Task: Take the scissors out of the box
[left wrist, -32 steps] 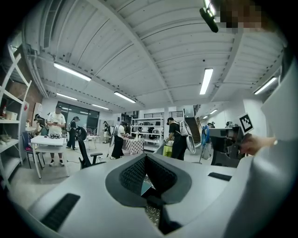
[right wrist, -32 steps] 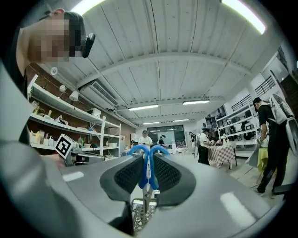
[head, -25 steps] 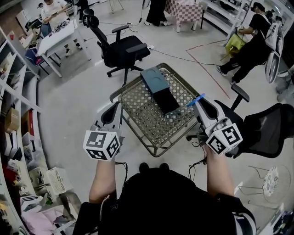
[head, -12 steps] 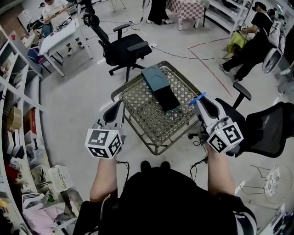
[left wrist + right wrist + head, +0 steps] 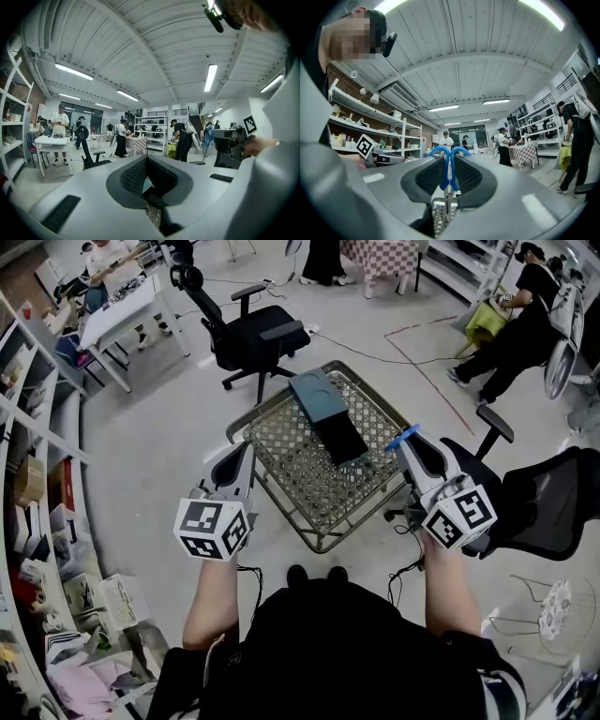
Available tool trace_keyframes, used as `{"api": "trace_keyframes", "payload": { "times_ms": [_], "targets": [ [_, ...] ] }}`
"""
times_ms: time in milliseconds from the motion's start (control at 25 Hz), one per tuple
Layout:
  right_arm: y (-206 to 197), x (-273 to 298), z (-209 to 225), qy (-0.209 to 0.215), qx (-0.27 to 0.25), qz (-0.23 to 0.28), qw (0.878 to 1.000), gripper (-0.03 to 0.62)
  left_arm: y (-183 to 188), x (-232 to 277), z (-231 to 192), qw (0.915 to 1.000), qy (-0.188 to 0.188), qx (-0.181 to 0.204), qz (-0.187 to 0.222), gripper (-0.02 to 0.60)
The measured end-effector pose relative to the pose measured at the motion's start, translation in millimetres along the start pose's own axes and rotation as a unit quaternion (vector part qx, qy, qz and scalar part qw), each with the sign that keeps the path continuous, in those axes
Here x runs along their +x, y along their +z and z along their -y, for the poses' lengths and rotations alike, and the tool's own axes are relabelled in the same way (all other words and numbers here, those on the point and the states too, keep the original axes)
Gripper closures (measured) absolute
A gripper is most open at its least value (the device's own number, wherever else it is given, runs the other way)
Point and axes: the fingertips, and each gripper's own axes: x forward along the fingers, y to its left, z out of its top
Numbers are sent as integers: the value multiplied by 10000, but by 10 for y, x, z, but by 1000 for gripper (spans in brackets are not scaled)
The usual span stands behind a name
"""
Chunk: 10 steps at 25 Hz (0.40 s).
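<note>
Hardly anything is shifting since a second ago: both grippers are holding their places at the near corners of the square wire-mesh metal table (image 5: 309, 493).

In the head view the right gripper (image 5: 405, 444) is sitting at centre right of the frame. It is clamping the blue-handled scissors (image 5: 403, 438), which are out of the box and in the air over the table's right edge. That view is showing only a sliver of blue. The right gripper view is showing more: the ribbed dark pads (image 5: 429, 176) are pressing both plastic loops of the scissors (image 5: 449, 171) together. The loops are rising above the pads, and the bare metal blades are hanging down toward the mesh.

The left gripper (image 5: 246, 451), at centre left, is carrying nothing. In its own view the left gripper's (image 5: 146, 161) tips are meeting, with a slit between the pads lower down. Through the slit a strip of teal and mesh is peeking.

The flat dark teal box (image 5: 317, 401) is lying on the far half of the table, with a black rectangular tray (image 5: 339, 439) against it.
</note>
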Motion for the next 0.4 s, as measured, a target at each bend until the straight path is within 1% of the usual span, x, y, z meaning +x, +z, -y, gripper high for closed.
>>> {"api": "trace_keyframes", "payload": {
  "times_ms": [400],
  "targets": [
    [37, 102, -113, 66, -20, 45, 10000, 510, 86, -58, -116, 9999, 32, 14, 103, 581]
  ]
}}
